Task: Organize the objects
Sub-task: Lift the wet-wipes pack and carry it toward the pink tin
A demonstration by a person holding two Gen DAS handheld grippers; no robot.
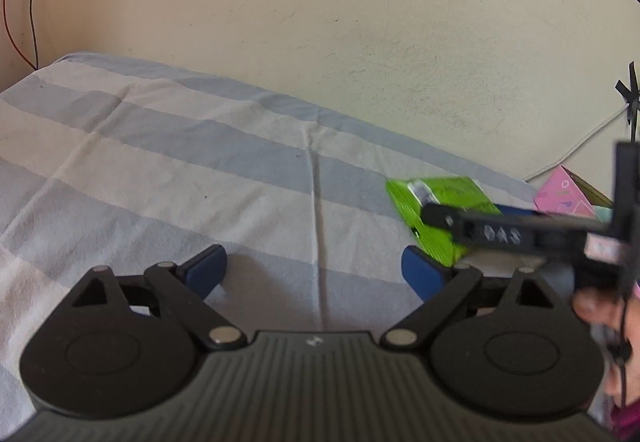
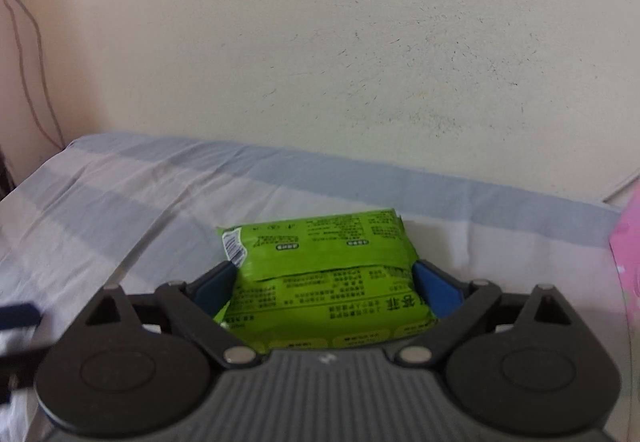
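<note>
Green packet (image 2: 320, 266) lies flat on striped sheet (image 2: 140, 202), long axis spanning right gripper's (image 2: 324, 282) spread fingers (contact unclear); left gripper (image 1: 316, 270) gapes empty

Left gripper (image 1: 314, 270) ribbed charcoal body, round black hubs, silver pivot screws, blue-padded jaws

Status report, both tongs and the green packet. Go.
Left tongs open, empty, over the striped sheet. Right tongs wide, straddling the green packet; pads at its sides, grip not confirmed. Nothing in the way.
</note>
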